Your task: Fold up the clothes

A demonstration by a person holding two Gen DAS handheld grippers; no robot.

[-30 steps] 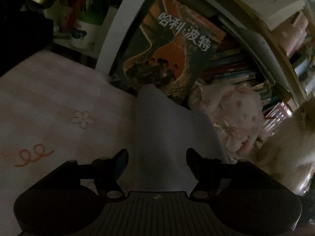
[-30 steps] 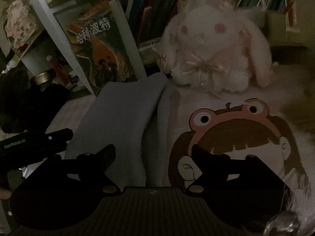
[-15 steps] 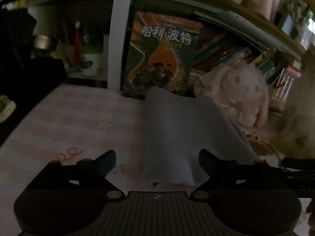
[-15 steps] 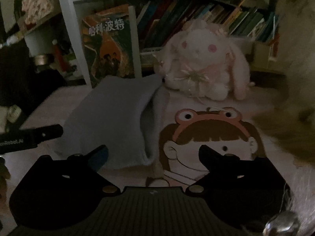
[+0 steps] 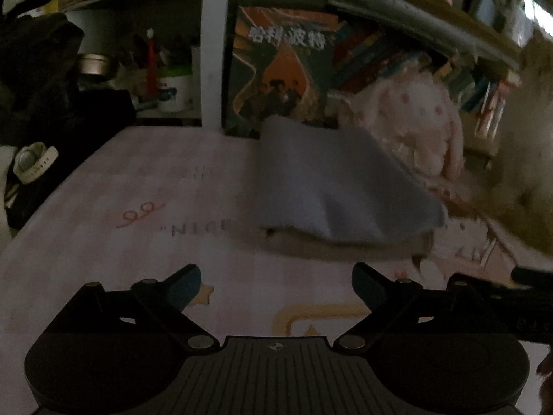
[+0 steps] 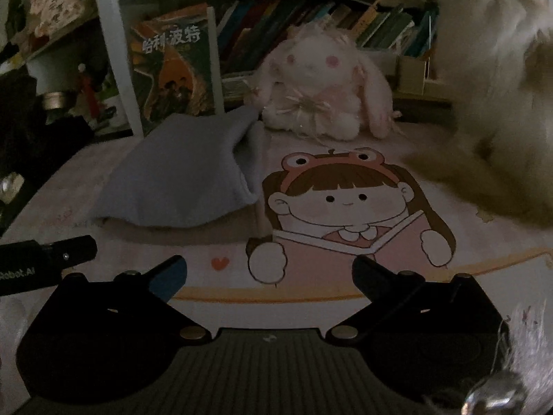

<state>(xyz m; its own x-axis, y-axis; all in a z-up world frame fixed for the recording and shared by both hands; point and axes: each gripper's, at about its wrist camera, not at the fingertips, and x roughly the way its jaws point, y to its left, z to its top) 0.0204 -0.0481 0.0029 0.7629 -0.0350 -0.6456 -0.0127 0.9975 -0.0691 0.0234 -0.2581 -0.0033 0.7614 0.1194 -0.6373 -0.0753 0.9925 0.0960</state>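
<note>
Dim pink mat, bookshelf behind. Folded grey cloth lies mid-frame, apart from both grippers. Left gripper spread wide, empty. Right gripper opening, nothing between jaws.

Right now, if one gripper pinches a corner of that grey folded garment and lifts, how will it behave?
Probably floppy: the grey garment sags and bulges in soft folds on the printed mat. Likely light, thin knit. A one-corner lift would probably undo the fold, since the layers lie loose.
</note>
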